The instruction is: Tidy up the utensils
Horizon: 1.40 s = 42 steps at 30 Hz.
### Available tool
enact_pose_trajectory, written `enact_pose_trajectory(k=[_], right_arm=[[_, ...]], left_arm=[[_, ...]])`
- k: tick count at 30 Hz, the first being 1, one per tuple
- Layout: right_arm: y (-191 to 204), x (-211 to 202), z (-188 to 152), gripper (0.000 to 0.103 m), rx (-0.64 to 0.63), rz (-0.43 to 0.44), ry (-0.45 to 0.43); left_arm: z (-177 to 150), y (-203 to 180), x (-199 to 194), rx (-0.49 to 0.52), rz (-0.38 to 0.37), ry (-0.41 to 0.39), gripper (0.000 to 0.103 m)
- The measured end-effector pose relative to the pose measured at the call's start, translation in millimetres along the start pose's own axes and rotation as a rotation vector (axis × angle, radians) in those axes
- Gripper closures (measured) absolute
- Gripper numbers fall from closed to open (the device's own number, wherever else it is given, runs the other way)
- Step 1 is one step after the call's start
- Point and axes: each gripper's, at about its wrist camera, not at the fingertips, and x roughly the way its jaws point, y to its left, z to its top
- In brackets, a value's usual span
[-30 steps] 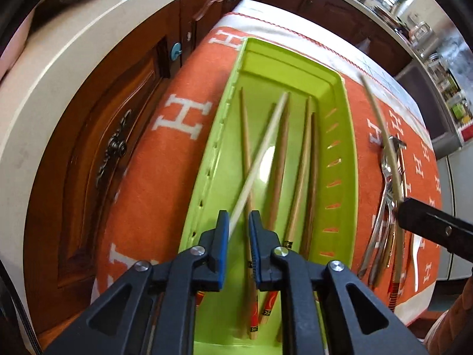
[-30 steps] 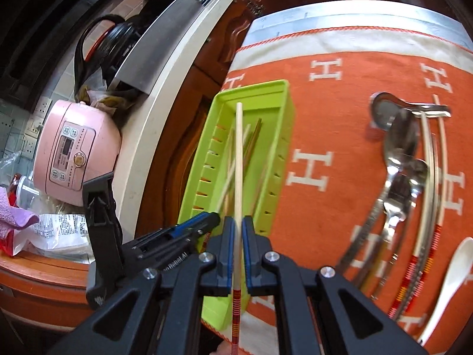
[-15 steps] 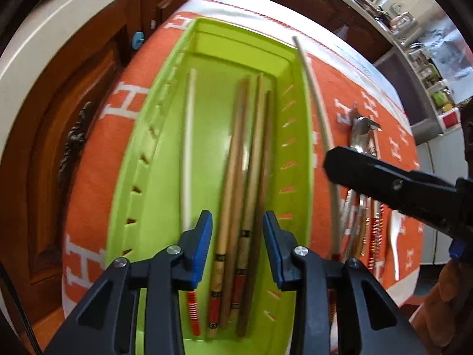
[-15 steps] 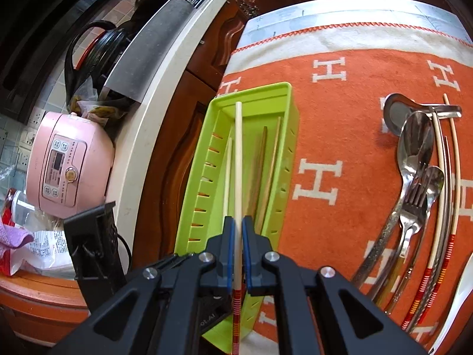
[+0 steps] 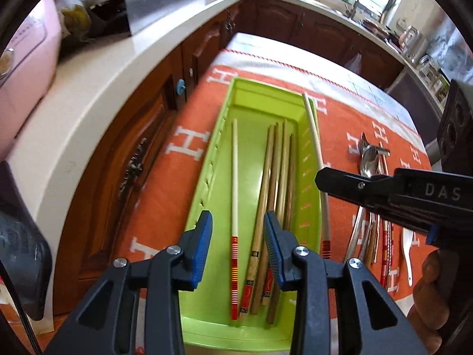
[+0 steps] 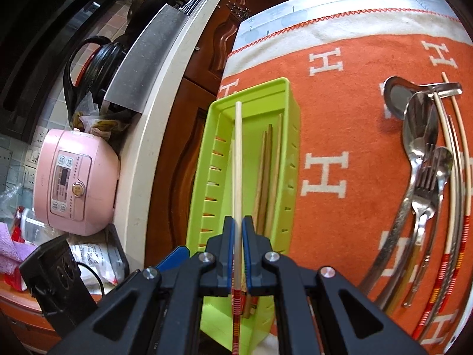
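Left tool [image 5: 237,245]: my fingers stand wide apart at the bottom of the left view, gripping nothing, above the near end of the tray.
Right tool [image 6: 238,254]: my fingers are pinched narrow on a pale chopstick [image 6: 237,159], low centre of the right view; the stick runs straight up the frame over the tray. In the left view this tool comes in from the right edge, with the stick along the tray's right wall.
Tray [image 5: 310,177]: green, slotted sides, lying lengthwise on the cloth in mid frame.
Loose stick [image 5: 235,177]: one pale chopstick with a red-striped end lies flat in the tray, left of centre.
Brown sticks [image 5: 275,183]: a bundle of wooden chopsticks lies in the tray just right of it, touching one another.
Cutlery [image 6: 419,177]: spoons, a fork and more red-banded chopsticks lie heaped on the cloth at the right of the right view, well apart from the tray.
Cloth [image 6: 340,103]: orange with white H marks, covering the desk.
Cooker [image 6: 74,180]: pink, on the white counter at the left of the right view.
Kettle [image 6: 97,62]: black, upper left, beyond the cooker.
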Motion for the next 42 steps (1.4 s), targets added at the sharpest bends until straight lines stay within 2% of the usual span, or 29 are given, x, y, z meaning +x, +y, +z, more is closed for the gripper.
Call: enact_pose_trajectory(k=[6, 15, 19, 24, 33, 42], right_arm=[[9, 9, 3, 0.097, -0.009, -0.011, -0.009], [26, 6, -14, 0.097, -0.185, -0.109, -0.001], [20, -1, -19, 0.097, -0.216, -0.128, 0.014], [11, -20, -26, 0.097, -0.264, -0.166, -0.011], [-12, -59, -42, 0.097, -0.308, -0.226, -0.079], [-53, -96, -52, 0.097, -0.241, -0.265, -0.132]], left_arm=[[-1, 6, -1, -0.008, 0.004, 0.000, 0.069], [-3, 4, 7, -0.004, -0.004, 0.009, 0.069], [-4, 0, 5, 0.009, -0.012, 0.006, 0.069], [-7, -9, 2, 0.028, -0.026, 0.005, 0.069], [-15, -41, -7, 0.091, -0.057, 0.001, 0.069], [-24, -95, -15, 0.193, -0.118, -0.007, 0.069]])
